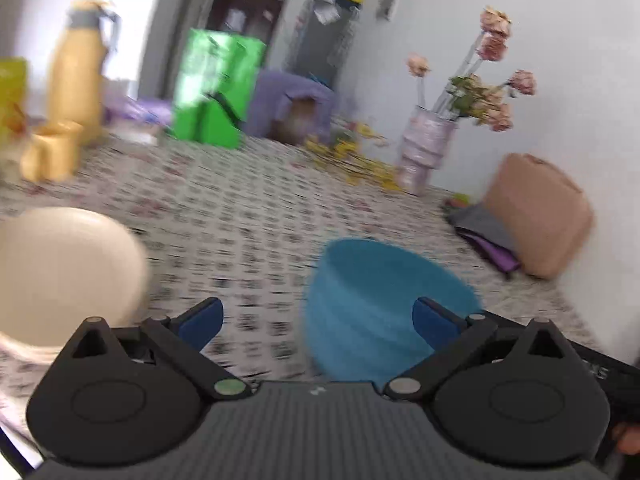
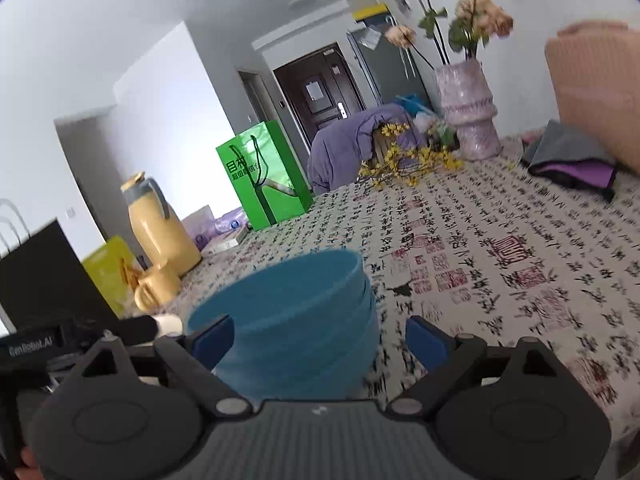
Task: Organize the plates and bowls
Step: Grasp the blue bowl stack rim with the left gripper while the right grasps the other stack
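A blue bowl (image 1: pixel 380 300), which looks like a nested stack (image 2: pixel 296 320), stands on the patterned tablecloth (image 2: pixel 500 260). A cream plate (image 1: pixel 60 272) lies to its left, blurred. My left gripper (image 1: pixel 318 320) is open, and its right finger (image 1: pixel 434 316) shows in front of the blue bowl without gripping it. My right gripper (image 2: pixel 320 342) is open too. The bowl sits between its jaws, close to the left pad (image 2: pixel 212 340) and apart from the right pad. The left gripper's black body (image 2: pixel 32 348) shows at the left edge of the right wrist view.
A yellow jug (image 1: pixel 76 76) and yellow cup (image 1: pixel 52 152) stand far left, with a green bag (image 1: pixel 212 88) behind. A vase of flowers (image 1: pixel 424 148), yellow sprigs (image 1: pixel 352 156), a pink case (image 1: pixel 540 216) and folded cloth (image 1: pixel 484 232) sit right. A black bag (image 2: pixel 44 272) is near left.
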`<state>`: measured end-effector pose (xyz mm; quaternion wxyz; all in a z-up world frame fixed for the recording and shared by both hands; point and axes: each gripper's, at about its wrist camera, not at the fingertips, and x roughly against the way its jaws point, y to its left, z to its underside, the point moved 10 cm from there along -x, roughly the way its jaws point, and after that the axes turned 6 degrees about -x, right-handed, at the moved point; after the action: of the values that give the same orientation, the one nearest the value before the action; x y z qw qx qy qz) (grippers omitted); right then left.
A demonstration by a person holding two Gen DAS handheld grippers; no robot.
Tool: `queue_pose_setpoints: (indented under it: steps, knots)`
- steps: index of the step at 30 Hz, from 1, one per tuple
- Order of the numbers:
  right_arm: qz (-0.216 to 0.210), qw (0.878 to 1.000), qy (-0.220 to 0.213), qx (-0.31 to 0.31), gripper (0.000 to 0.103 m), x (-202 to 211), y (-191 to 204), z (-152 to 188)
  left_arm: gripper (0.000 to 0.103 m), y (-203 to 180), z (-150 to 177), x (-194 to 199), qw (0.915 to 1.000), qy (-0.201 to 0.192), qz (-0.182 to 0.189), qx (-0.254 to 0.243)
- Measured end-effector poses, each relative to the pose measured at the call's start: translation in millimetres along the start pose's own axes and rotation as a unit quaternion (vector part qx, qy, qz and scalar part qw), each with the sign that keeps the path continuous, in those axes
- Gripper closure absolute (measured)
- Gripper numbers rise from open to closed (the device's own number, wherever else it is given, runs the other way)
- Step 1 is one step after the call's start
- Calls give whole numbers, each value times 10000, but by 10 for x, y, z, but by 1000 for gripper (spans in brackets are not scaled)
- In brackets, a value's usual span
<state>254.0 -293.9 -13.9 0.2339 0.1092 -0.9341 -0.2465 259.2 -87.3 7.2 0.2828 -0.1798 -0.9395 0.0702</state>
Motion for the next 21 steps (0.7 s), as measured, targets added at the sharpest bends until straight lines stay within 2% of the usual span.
queue_pose_setpoints:
  steps: [1, 5, 8, 10, 12, 13, 14, 15, 21]
  knots:
    - [-48, 9999, 79, -98, 11, -62, -21, -39, 1, -31, -16, -86, 9999, 102, 87, 22]
    - [-138, 9960, 649, -600, 16, -350, -144, -67, 12, -77, 12, -442, 9967, 658, 406, 244]
    - [-255, 9881, 1152, -991, 16, -575, -243, 3, 13, -15, 106, -677, 9899, 1066, 670, 656]
    - [-403, 9820, 1402, -1201, 17, -697, -277, 35, 15, 53, 167, -801, 9852, 1273, 712, 896]
    - [-437, 9781, 1593, -1269, 24, -798, -296, 81, 20, 108, 232, -905, 9800, 1465, 789, 1093]
    - [-447, 9764, 1683, -1281, 25, -850, -300, 110, 22, 115, 259, -937, 9771, 1542, 884, 1173]
    - [-445, 9748, 1750, -1307, 25, -889, -306, 129, 29, 107, 286, -963, 9735, 1630, 1022, 1234]
    - [-438, 9735, 1782, -1365, 26, -923, -316, 139, 31, 105, 300, -970, 9717, 1680, 1084, 1254]
    - [-557, 9683, 1912, -1506, 27, -1012, -364, 168, 32, 139, 335, -1068, 9656, 1855, 1184, 1386]
